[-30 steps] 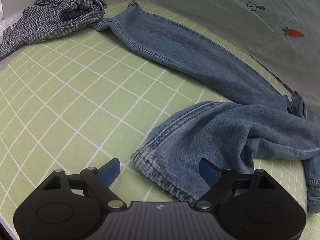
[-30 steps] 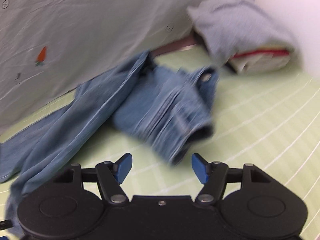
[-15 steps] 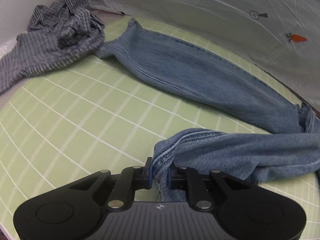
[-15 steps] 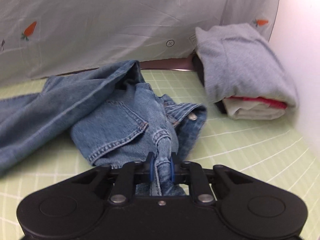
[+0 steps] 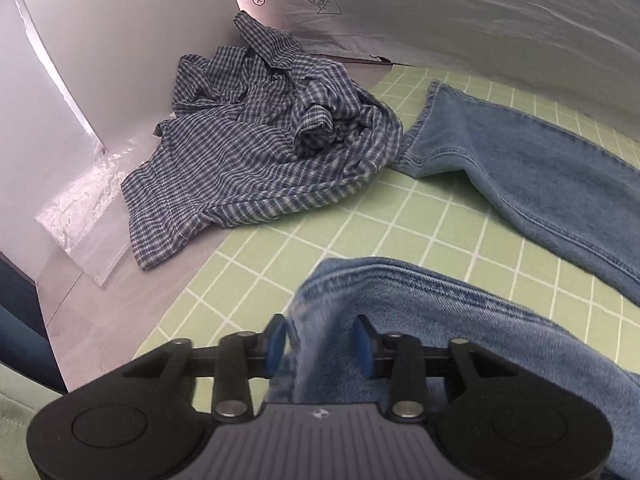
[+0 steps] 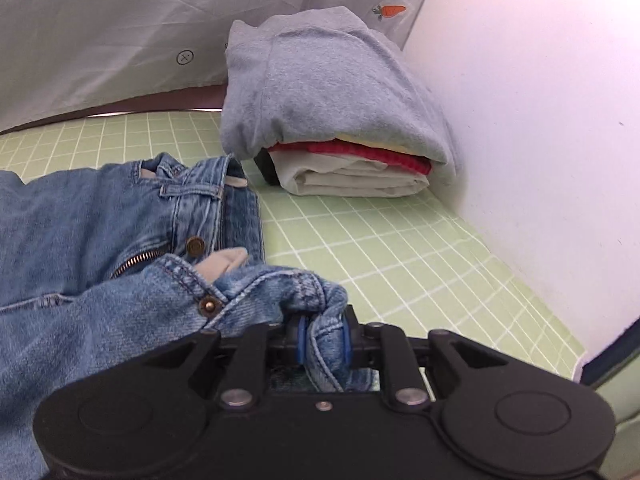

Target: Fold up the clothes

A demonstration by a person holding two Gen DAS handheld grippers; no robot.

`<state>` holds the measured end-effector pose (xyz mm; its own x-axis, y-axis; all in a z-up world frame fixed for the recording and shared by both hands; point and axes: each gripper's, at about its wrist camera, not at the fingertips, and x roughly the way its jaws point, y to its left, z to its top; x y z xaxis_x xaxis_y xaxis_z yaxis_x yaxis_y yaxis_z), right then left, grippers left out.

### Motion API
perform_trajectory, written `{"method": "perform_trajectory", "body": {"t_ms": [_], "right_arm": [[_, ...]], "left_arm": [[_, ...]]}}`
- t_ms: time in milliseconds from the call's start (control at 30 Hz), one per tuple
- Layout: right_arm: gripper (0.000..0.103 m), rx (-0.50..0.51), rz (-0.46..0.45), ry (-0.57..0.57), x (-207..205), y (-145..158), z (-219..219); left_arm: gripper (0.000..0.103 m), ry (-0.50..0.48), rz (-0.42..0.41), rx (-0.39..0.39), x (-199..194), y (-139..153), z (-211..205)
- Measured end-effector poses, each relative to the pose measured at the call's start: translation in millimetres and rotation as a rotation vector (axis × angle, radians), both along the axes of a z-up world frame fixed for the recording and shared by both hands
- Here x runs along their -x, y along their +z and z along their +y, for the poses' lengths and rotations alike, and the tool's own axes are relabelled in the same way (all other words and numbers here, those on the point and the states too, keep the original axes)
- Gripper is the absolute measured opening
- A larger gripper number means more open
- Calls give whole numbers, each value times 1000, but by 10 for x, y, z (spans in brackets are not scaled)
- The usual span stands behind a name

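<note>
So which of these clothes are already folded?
Only the stack of clothes by the white wall, grey garment on top, is folded. The checked shirt lies crumpled in the far corner, and the jeans sprawl across the green mat.

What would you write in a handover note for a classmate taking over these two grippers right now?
Left gripper: jaws opening, jeans hem between them, apparently let go. Right gripper: jaws opening slightly, pads still on bunched waistband. Jeans lie unfolded across the green mat, fly open. Checked shirt crumpled in the corner. Folded stack sits by the wall. Left to do: fold jeans, then shirt.
</note>
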<state>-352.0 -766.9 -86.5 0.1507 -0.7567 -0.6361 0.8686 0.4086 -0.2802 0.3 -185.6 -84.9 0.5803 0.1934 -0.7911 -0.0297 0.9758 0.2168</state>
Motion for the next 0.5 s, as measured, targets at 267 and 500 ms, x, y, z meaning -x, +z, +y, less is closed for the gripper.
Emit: {"method": "perform_trajectory", "body": {"t_ms": [267,500], "right_arm": [[49,-141,-223,-175,353,164,149],[54,-230,-274,-202,216,99,443]], "left_arm": [[86,168,-29,80,611,76,339],[86,403,54,311,1034,-172,645]]}}
